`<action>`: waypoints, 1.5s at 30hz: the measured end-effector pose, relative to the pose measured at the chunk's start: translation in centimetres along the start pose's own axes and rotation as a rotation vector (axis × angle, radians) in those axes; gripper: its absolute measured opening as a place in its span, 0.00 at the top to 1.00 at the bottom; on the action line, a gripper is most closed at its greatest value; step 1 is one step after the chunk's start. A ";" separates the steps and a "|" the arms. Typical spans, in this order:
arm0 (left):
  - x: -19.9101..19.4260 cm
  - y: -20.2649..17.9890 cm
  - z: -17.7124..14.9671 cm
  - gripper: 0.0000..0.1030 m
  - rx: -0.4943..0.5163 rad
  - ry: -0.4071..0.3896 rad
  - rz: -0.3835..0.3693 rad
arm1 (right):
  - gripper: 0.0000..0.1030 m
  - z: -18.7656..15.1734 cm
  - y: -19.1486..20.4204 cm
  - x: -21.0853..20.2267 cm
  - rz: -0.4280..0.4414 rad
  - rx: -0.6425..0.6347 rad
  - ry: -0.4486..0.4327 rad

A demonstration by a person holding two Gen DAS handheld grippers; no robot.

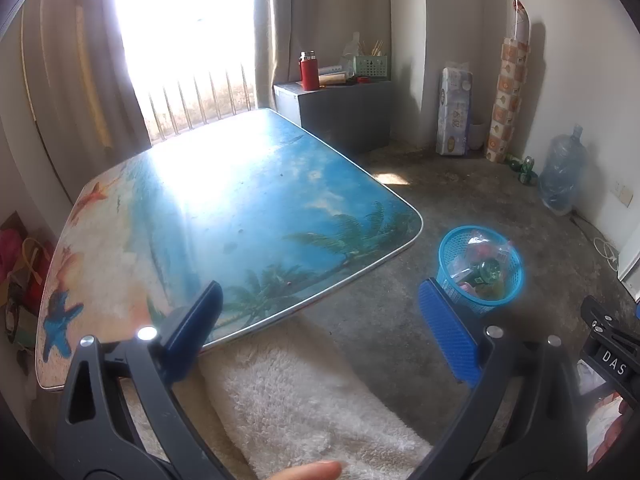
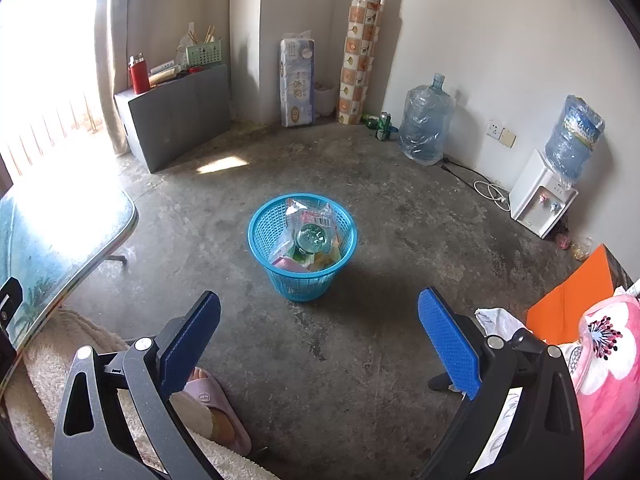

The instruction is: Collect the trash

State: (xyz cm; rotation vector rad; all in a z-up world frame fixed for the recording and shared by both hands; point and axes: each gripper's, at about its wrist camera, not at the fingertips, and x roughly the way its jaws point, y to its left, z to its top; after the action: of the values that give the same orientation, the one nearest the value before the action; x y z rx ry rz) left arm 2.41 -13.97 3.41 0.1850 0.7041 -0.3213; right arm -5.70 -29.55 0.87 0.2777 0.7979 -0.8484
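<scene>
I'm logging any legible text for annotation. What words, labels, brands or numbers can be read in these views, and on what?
"DAS": white letters on the black right claw, seen at the edge of the left wrist view.
Tissue pack: print too blurred to read.
Slipper: round logo, too small to read.
Water jug label on the dispenser: unreadable.
Wrapper label in the blue basket: unreadable.

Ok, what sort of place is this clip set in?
Most likely a sparsely furnished room in a home: bare concrete floor, a water dispenser by the wall, a low beach-print table near a curtained window.
</scene>
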 end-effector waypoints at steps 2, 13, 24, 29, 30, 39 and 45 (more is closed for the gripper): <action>0.0 0.0 0.0 0.08 0.002 0.002 0.000 | 0.06 -0.1 0.1 0.0 -0.003 -0.003 0.002; 0.3 -0.3 -0.2 0.08 0.007 0.026 0.002 | 0.06 -0.3 0.1 0.0 -0.001 0.008 -0.007; 0.6 -0.5 -0.2 0.08 0.004 0.047 -0.013 | 0.06 -0.3 -0.1 -0.2 0.003 0.014 -0.011; 0.5 -0.7 -0.2 0.08 0.004 0.048 -0.018 | 0.06 -0.2 -0.4 -0.2 0.003 0.017 -0.012; 0.5 -0.7 -0.3 0.08 0.005 0.049 -0.018 | 0.06 -0.2 -0.4 -0.2 0.003 0.017 -0.011; 0.5 -0.7 -0.2 0.08 0.000 0.063 -0.023 | 0.06 0.1 -0.8 -0.2 -0.002 0.019 -0.011; 0.6 -0.6 -0.1 0.08 -0.003 0.065 -0.024 | 0.06 0.0 -0.8 -0.2 -0.001 0.020 -0.011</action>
State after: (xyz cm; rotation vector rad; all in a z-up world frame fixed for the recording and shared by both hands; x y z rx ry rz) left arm 2.58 -14.65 2.90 0.1851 0.7719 -0.3380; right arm -6.35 -30.00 1.09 0.2897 0.7797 -0.8583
